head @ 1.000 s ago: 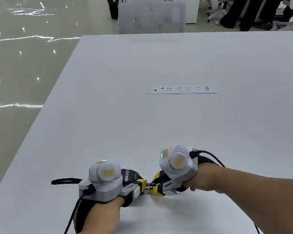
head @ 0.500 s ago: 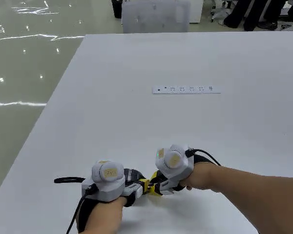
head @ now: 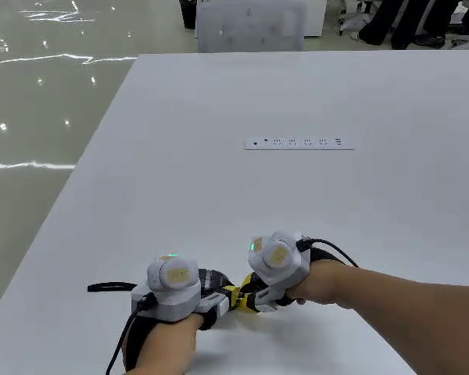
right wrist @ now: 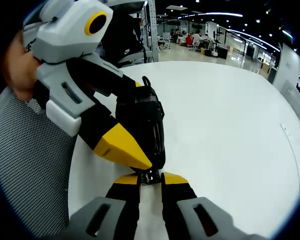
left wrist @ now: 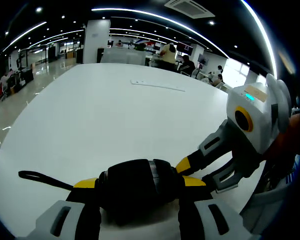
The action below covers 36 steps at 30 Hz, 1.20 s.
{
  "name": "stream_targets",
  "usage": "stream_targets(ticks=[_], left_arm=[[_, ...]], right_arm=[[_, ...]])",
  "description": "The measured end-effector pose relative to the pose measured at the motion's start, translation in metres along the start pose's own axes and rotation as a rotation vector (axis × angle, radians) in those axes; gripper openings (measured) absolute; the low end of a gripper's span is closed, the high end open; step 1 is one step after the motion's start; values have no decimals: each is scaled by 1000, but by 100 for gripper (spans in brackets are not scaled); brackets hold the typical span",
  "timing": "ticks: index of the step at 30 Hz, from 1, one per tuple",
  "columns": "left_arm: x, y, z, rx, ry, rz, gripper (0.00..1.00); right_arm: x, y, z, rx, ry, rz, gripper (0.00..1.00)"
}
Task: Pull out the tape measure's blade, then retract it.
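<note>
Slip risk: right gripper [right wrist: 150,179] pinches only the blade hook [right wrist: 149,174] at the tape measure case [left wrist: 135,192] your left gripper [left wrist: 140,182] clamps, so pull off-axis and you lose it.

Head view: from above the near edge of a white table [head: 219,117], angled forward and down, with the left gripper [head: 221,298] and right gripper [head: 246,300] meeting close below. Left gripper view: low over the tabletop, tight behind the black tape measure [left wrist: 135,187], facing the far end. Right gripper view: equally close, facing that tape measure from its opposite side. A power strip [head: 298,143] appears in the head and left gripper views.
</note>
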State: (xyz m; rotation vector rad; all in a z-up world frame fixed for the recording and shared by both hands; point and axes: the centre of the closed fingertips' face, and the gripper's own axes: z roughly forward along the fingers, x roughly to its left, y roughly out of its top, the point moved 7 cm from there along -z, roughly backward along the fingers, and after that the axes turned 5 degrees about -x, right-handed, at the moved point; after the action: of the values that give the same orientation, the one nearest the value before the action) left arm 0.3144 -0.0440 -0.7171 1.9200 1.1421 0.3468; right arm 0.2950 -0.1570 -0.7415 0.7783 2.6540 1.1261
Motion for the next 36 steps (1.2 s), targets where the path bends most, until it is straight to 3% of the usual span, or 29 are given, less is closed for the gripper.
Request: stream_targets(ticks=[13, 21, 28, 30, 31, 32, 36], left_arm=[[0, 0, 0, 2, 1, -3, 59], [1, -1, 0, -10, -7, -12, 60], [4, 6, -5, 35, -54, -34, 59], [4, 11, -7, 3, -69, 5, 58], [4, 12, -8, -3, -69, 0, 57], [6, 14, -10, -5, -65, -5, 57], [14, 17, -12, -12, -89, -50, 71]], right_arm=[[0, 2, 1, 0, -1, -27, 14], [2, 1, 1, -18, -12, -6, 14], [4, -1, 2, -24, -35, 22, 15], [6, -6, 2, 7, -77, -2, 16], [7, -3, 6, -19, -65, -2, 16], [6, -4, 6, -14, -72, 11, 16], [6, -6, 3, -19, -84, 16, 26]])
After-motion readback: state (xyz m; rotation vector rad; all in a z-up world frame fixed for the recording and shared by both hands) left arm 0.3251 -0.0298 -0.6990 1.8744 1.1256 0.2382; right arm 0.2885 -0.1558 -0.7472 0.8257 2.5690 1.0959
